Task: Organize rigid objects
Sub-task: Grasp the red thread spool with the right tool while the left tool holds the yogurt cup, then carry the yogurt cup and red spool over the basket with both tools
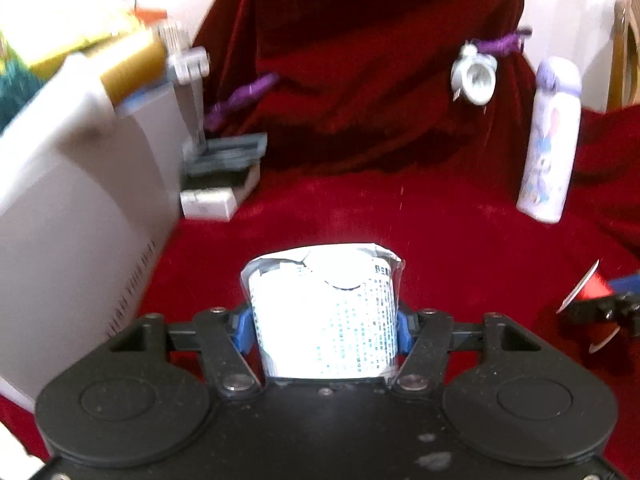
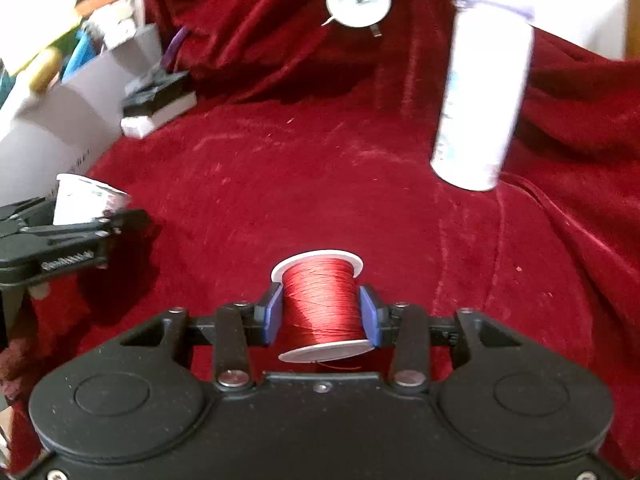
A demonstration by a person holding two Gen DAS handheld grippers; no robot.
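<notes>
Left wrist: your left tool point(image 1: 325, 326) clamps the white printed cup point(image 1: 325, 312), grey bin point(image 1: 80, 184) left; right tool point(image 2: 323, 312) pinches the red thread spool point(image 2: 320, 304).

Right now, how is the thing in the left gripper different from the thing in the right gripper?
The left gripper holds a white cup with printed text and a torn foil lid; the right gripper holds a spool of red thread with white rims. The cup looks wider between its pads than the spool does. The cup widens upward; the spool is straight-sided. Both stand upright, gripped at the sides by blue pads, above the red cloth.
</notes>
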